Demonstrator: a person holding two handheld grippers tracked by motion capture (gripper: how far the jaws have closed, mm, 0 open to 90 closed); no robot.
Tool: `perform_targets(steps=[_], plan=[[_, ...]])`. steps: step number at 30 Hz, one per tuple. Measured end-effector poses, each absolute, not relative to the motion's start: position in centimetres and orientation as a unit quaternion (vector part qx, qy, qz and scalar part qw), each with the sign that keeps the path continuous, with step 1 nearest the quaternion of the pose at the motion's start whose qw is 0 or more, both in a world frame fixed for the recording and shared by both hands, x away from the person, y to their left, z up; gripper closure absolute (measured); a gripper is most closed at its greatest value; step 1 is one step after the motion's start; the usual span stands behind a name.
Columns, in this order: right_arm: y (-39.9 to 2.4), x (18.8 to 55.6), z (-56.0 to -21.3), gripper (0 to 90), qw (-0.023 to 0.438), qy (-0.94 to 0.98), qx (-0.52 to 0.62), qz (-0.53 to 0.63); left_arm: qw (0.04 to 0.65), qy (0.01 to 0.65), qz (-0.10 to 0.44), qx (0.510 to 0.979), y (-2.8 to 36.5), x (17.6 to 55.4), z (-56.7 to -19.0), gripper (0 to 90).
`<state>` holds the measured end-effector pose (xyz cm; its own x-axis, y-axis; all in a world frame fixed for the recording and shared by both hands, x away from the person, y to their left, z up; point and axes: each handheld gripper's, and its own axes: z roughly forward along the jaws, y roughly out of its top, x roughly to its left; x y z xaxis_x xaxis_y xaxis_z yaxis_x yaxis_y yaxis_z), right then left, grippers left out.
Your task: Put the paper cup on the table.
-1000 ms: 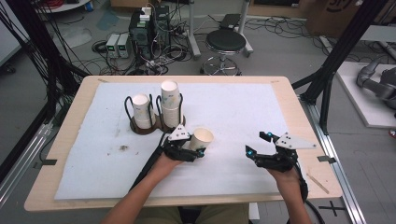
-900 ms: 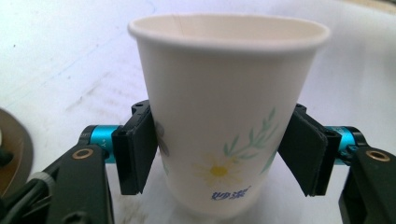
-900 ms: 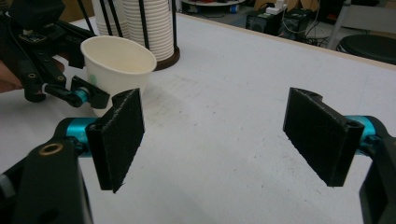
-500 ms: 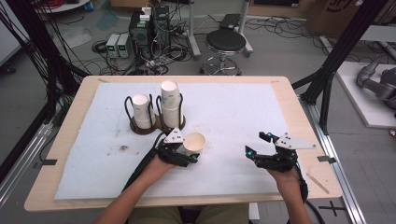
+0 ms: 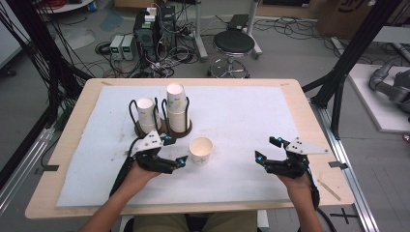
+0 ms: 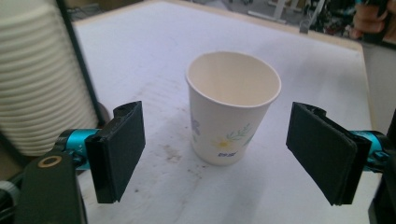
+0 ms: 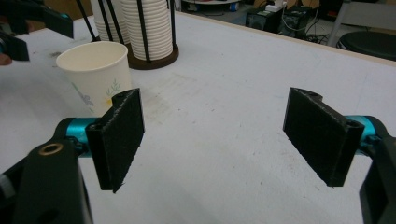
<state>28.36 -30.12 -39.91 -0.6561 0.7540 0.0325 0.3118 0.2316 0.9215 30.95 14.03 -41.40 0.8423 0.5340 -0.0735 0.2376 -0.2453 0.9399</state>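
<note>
A single paper cup (image 5: 201, 150) with a flower print stands upright on the white mat. My left gripper (image 5: 176, 151) is just left of it, open, with no contact. In the left gripper view the cup (image 6: 232, 109) stands a little ahead of the left gripper (image 6: 219, 151), whose black pads (image 6: 119, 149) are spread wide. My right gripper (image 5: 267, 149) rests open over the mat to the cup's right, holding nothing. Seen from the right gripper (image 7: 219, 135), the cup (image 7: 95, 74) is at the far left.
A dark wire cup holder (image 5: 162, 129) stands behind the left gripper with two stacks of paper cups (image 5: 176, 107), one shorter (image 5: 145, 112). The white mat (image 5: 241, 111) covers most of the wooden table (image 5: 314, 125). The same stacks (image 7: 147, 23) appear in the right gripper view.
The left gripper has opened, let go of the cup and drawn back to the left. The cup now stands alone on the mat. The right gripper has not moved.
</note>
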Motion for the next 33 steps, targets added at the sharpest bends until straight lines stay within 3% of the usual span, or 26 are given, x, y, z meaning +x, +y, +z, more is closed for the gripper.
perform_targets(steps=[14,33], plan=[[-30.8,28.0,-40.2,21.2,0.216,0.753,0.366,0.503,0.631,0.312,0.212,0.678,22.5,30.1,-40.5,19.8],[-30.5,26.9,-39.8,21.2,0.232,0.752,0.368,0.496,0.632,0.311,0.222,0.674,24.5,28.1,-41.3,19.7]])
